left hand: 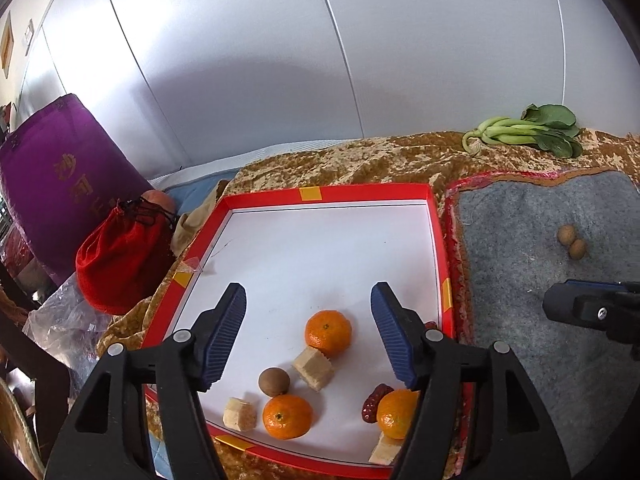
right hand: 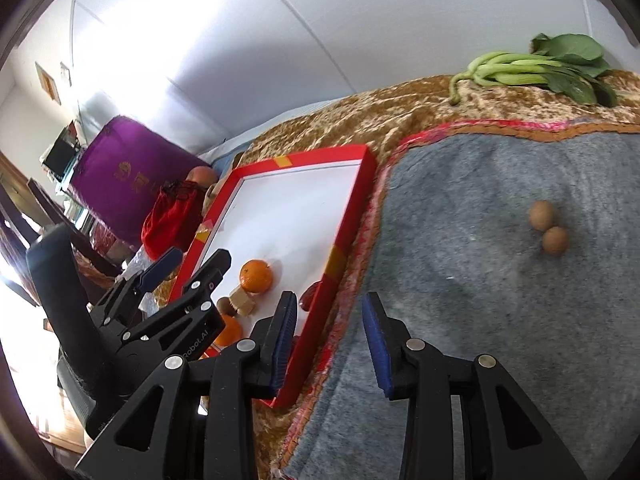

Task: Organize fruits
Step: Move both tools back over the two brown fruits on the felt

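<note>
While both grippers hang empty with jaws spread wide, the likeliest slip ahead is a round fruit squirting out from between the ribbed pads: the left gripper [left hand: 308, 328] hovers over the red-rimmed tray [left hand: 436, 240] with the upper tangerine [left hand: 328, 333] roughly between its fingers, and an off-centre pinch could roll it into the cube [left hand: 314, 368] touching its near side. A low approach might also catch the tray's wall. The right gripper [right hand: 330, 332] straddles the tray's right wall and the grey felt mat [right hand: 480, 320], holding nothing; closing here would nip the cardboard edge. Tray contents, all crowded at the near end: three tangerines, with a second [left hand: 287, 417] and a third [left hand: 396, 414] nearer the front; one brown round fruit [left hand: 274, 381]; pale cubes; a dark red date [left hand: 374, 402] against the third tangerine. Far half of the tray bare. Two more brown round fruits [right hand: 548, 226] lie touching each other on the mat, well apart from the tray, judged still to be collected. Leafy greens [left hand: 532, 130] rest at the far edge of the patterned cloth.
</note>
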### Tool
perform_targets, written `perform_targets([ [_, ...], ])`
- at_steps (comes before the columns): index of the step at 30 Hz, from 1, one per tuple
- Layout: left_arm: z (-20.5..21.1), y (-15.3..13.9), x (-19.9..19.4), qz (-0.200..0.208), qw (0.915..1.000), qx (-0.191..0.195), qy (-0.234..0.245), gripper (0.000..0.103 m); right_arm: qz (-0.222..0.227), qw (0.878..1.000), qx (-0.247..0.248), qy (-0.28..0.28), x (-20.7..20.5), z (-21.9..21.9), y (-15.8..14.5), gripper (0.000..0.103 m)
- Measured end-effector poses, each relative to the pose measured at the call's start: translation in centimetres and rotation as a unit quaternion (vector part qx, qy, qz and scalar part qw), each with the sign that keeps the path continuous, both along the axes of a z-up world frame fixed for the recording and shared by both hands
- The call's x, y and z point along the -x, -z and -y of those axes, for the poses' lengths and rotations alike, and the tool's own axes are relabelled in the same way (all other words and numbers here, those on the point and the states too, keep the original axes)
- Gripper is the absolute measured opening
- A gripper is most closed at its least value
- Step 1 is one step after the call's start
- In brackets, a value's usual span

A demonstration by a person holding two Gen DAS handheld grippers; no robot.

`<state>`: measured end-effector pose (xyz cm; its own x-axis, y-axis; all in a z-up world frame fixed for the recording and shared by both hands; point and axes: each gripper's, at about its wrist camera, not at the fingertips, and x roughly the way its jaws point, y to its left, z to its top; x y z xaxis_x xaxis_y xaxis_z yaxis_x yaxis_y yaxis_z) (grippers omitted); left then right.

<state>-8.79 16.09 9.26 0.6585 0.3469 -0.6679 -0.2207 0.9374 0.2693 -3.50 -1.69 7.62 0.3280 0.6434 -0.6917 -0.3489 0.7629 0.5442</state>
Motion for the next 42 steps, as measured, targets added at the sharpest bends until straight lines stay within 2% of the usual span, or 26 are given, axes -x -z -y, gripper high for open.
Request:
perform_targets([
  [8,3.6,-0.3,-0.8,0.007,0.9991,-0.012,0.040,0.065,-0.013,0.998,-0.026,0.054,-1.1,5.4,-0.7,0.037],
  [17,6.8,0.2,-1.6,-0.005,0.9967,-0.027,0.076,0.067,-0.025,0.991,-0.052,0.121,-2.5,11.3,-1.7,0.039],
  [23,9.1,0.8,-1.8,-0.015,0.9936,-0.034,0.107,0.074,-0.036,0.987,-0.042,0.153,-2.9,13.9,-1.5,0.040],
  [27,10.8,1.4,-1.5,-0.027,0.9887,-0.035,0.143,0.074,-0.048,0.984,-0.010,0.170,-3.2,14.5,-0.8,0.040],
  [32,11.4,2.1,-0.9,-0.044,0.9843,-0.035,0.167,0.074,-0.082,0.982,-0.008,0.172,-3.9,14.2,0.6,0.040],
  [42,9.1,1.6,0.0,-0.041,0.9869,-0.025,0.154,0.074,-0.119,0.977,0.044,0.174,-6.8,10.5,3.9,0.040],
])
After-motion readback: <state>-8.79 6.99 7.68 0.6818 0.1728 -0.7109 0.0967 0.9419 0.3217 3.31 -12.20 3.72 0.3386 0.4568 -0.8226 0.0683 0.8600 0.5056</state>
